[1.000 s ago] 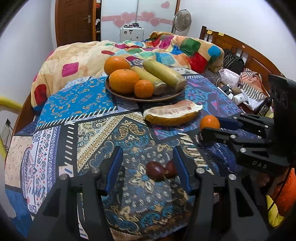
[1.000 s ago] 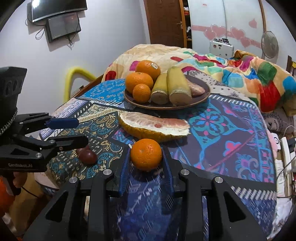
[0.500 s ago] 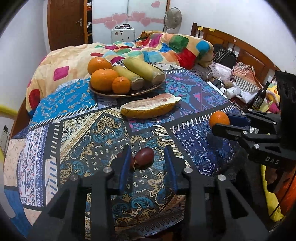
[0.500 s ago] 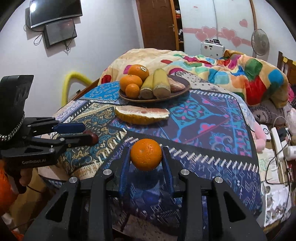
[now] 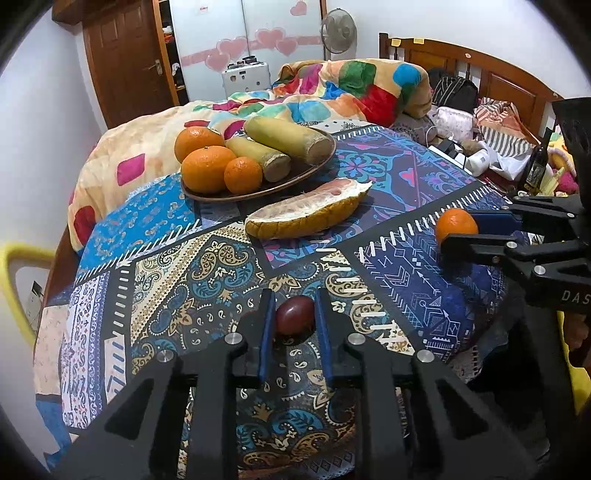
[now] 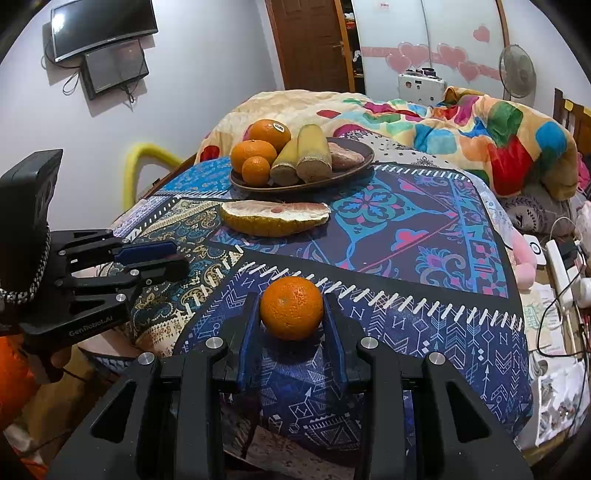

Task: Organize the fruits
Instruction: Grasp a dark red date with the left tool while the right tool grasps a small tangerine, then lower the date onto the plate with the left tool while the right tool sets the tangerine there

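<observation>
A: Right gripper [image 6: 291, 317]?
B: Pinching a small orange [image 6: 291, 308] between its blue pads, fruit fills the gap and is held above the near edge of the bench [image 6: 424, 236]. From the left wrist view the same orange [image 5: 456, 225] sits off to the right, clamped in the right gripper [image 5: 458, 234].

A: Left gripper [image 5: 293, 319]?
B: Closed on a dark red fruit [image 5: 294, 315], pads touching both sides. Can't tell if the fruit touches the cloth or is just above it.

A: What's ahead of the grippers?
B: A pomelo wedge [image 5: 308, 212] flat on the cloth, cut side up, straight ahead of the left gripper. Past it a brown plate [image 5: 207, 194] with three oranges [image 5: 208, 170] and two yellow-green stalk pieces [image 5: 284, 138] side by side. Right wrist view also shows a pinkish piece [image 6: 345, 155] on the far side of the plate, can't identify it.

A: Surface?
B: The bench is covered by a patchwork-print cloth [image 5: 184, 280], blue paisley, arrows, floral blocks. Cloth hangs over the near edge.

A: Room?
B: Bedroom. Behind the bench, a bed with a multicolour quilt [image 5: 332, 92] and a wooden headboard [image 5: 480, 70]. Brown door [image 5: 129, 62], wardrobe panels with pink hearts [image 5: 258, 40], a fan [image 5: 338, 31]. Left of the right gripper, a TV [image 6: 99, 24] on the wall with a smaller screen [image 6: 116, 68] under it. Right of it, clutter and cables [image 6: 561, 266] beside the bench. A dark bottle [image 5: 535, 166] stands far right of the left gripper.
</observation>
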### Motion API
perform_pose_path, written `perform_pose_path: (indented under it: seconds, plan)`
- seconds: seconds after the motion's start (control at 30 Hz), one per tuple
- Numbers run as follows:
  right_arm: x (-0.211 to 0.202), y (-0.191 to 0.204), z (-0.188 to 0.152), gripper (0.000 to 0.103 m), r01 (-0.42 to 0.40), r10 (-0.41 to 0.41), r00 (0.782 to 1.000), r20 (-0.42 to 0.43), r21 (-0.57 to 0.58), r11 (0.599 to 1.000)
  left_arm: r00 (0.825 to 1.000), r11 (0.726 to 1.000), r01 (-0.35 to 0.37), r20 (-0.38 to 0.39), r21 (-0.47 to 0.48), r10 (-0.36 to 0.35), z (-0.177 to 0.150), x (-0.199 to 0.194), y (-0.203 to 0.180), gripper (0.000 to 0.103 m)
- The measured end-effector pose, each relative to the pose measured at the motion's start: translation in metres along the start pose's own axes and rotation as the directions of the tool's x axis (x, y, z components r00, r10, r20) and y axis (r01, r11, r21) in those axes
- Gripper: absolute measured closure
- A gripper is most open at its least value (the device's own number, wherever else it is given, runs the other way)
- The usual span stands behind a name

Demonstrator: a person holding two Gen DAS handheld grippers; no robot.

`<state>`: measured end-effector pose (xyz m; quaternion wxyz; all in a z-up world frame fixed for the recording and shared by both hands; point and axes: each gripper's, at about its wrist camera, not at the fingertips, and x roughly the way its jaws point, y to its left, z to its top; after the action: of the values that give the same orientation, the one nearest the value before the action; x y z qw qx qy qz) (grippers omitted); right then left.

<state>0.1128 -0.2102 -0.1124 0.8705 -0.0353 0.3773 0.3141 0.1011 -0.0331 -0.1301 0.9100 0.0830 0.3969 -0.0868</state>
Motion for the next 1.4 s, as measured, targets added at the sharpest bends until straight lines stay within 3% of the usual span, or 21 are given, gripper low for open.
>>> perform_pose_path:
  seconds: [0.33, 0.5, 0.9, 1.13, 1.4]
  plan:
    - [0.0, -0.002, 0.019, 0.072, 0.009, -0.009, 0.999, 0.039, -0.007, 1.0, 0.998, 0.999, 0.024, 0.051, -0.044, -0.022, 0.015, -0.01, 0.014, 0.083]
    - [-0.001, -0.004, 0.036, 0.072, 0.023, -0.022, 0.997, 0.073, -0.017, 1.0, 0.996, 0.996, 0.005, 0.094, -0.087, 0.003, 0.03, -0.011, 0.031, 0.083]
    - [0.019, -0.018, 0.081, 0.072, 0.064, -0.06, 0.989, 0.134, -0.021, 0.998, 0.994, 0.983, 0.016, 0.108, -0.181, 0.004, 0.074, 0.021, 0.075, 0.083]
    - [0.052, -0.033, 0.106, 0.072, 0.128, -0.123, 0.988, 0.091, -0.042, 0.991, 0.997, 0.981, 0.0, 0.072, -0.193, 0.014, 0.087, 0.053, 0.083, 0.082]
    - [0.084, -0.054, 0.12, 0.072, 0.102, -0.102, 0.995, 0.006, -0.009, 0.995, 0.998, 0.979, 0.019, 0.064, -0.205, -0.005, 0.094, 0.066, 0.089, 0.082]
